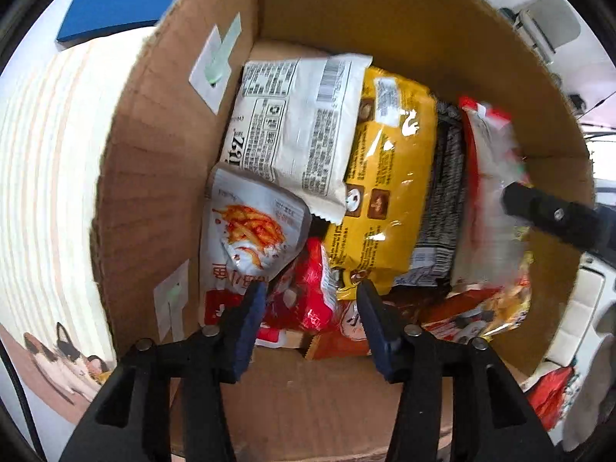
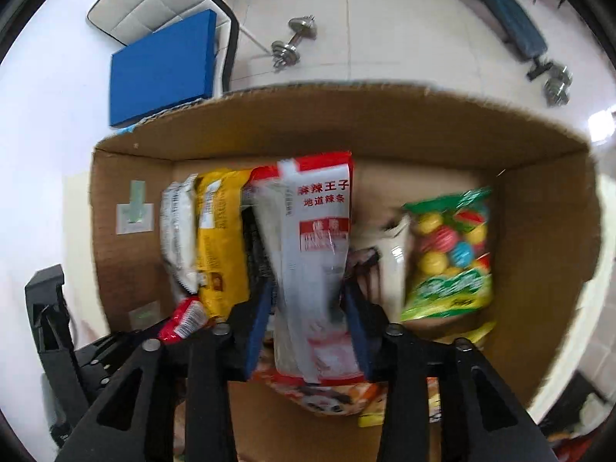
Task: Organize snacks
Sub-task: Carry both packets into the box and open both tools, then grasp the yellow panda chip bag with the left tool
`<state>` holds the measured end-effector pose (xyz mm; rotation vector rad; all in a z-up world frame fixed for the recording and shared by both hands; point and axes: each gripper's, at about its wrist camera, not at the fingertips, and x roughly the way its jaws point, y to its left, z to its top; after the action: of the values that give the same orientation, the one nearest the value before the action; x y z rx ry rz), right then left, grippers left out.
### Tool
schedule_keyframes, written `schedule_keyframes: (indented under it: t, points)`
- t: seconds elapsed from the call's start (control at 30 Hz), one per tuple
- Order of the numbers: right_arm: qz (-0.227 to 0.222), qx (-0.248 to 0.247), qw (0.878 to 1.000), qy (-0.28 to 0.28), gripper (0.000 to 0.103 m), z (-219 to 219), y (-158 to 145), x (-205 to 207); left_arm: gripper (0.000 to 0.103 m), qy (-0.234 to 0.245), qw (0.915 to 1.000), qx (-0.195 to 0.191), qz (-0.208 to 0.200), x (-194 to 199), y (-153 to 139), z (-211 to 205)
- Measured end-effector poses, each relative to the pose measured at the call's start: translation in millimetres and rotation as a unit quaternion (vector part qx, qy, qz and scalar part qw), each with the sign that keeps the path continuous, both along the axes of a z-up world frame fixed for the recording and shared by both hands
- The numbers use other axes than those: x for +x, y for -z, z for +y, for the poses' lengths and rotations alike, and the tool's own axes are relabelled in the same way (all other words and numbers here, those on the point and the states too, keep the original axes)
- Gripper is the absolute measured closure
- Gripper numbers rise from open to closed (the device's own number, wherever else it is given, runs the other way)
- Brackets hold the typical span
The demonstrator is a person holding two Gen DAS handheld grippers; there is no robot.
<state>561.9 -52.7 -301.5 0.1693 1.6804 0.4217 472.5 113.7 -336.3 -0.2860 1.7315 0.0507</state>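
Note:
A cardboard box (image 1: 154, 161) holds several snack packs: a white pack (image 1: 296, 127), a yellow pack (image 1: 389, 192), a dark striped pack (image 1: 446, 200) and a silver pack with red strips (image 1: 246, 231). My left gripper (image 1: 310, 300) is open and empty above the packs at the near end. My right gripper (image 2: 308, 296) is shut on a red-and-clear spicy strip pack (image 2: 315, 231), held upright beside the yellow pack (image 2: 219, 238) in the box (image 2: 539, 231). That pack (image 1: 489, 192) and a right finger (image 1: 554, 215) show in the left wrist view.
A green candy bag (image 2: 450, 254) lies at the box's right end. More orange and red packs (image 1: 473, 312) lie on the box floor. A blue pad (image 2: 161, 69), a white chair (image 2: 146, 4) and dumbbells (image 2: 292, 42) are on the floor behind.

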Motion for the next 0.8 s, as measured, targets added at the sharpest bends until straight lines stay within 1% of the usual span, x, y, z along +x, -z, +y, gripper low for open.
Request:
schedule_keyframes:
  t: [0.07, 0.13, 0.17, 0.2, 0.23, 0.3, 0.37, 0.43, 0.5, 0.57, 0.63, 0.73, 0.8]
  points:
    - [-0.001, 0.007, 1.0, 0.01, 0.033, -4, -3, -2, 0.048, 0.0, 1.0, -0.004, -0.004, 1, -5, 1]
    - [-0.018, -0.003, 1.0, 0.013, 0.032, -9, -10, -6, 0.037, 0.006, 0.9999, -0.006, -0.011, 2, -11, -1]
    - [-0.027, -0.01, 0.999, 0.012, 0.032, -12, -14, -8, 0.034, 0.009, 0.9999, 0.0, -0.014, 2, -15, -4]
    - [-0.035, -0.015, 0.999, 0.011, 0.032, -14, -17, -10, 0.029, 0.013, 0.9997, 0.005, -0.02, 2, -19, -7]
    - [-0.042, -0.02, 0.999, 0.011, 0.031, -16, -21, -13, 0.028, 0.016, 0.9995, 0.011, -0.026, 1, -24, -10]
    - [-0.054, -0.028, 0.998, 0.013, 0.027, -23, -30, -21, 0.028, 0.022, 0.999, 0.018, -0.033, 2, -33, -13]
    - [-0.066, -0.034, 0.997, 0.014, 0.024, -28, -39, -26, 0.028, 0.024, 0.9985, 0.023, -0.043, -1, -43, -17]
    - [-0.078, -0.039, 0.996, 0.015, 0.024, -32, -47, -34, 0.028, 0.03, 0.9974, 0.03, -0.058, -5, -54, -20]
    - [-0.089, -0.036, 0.995, 0.021, 0.021, -38, -58, -46, 0.028, 0.029, 0.9957, 0.04, -0.078, -8, -69, -20]
    - [-0.102, -0.033, 0.994, 0.027, 0.016, -45, -68, -59, 0.028, 0.035, 0.9917, 0.059, -0.109, -13, -87, -24]
    - [-0.121, -0.035, 0.992, 0.029, 0.014, -49, -78, -74, 0.028, 0.042, 0.9861, 0.083, -0.137, -18, -107, -25]
    - [-0.146, -0.035, 0.988, 0.03, 0.012, -52, -90, -97, 0.027, 0.041, 0.9798, 0.087, -0.175, -33, -129, -24]
    - [-0.169, -0.017, 0.985, 0.04, 0.008, -53, -100, -116, 0.027, 0.04, 0.9752, 0.093, -0.197, -44, -142, -25]
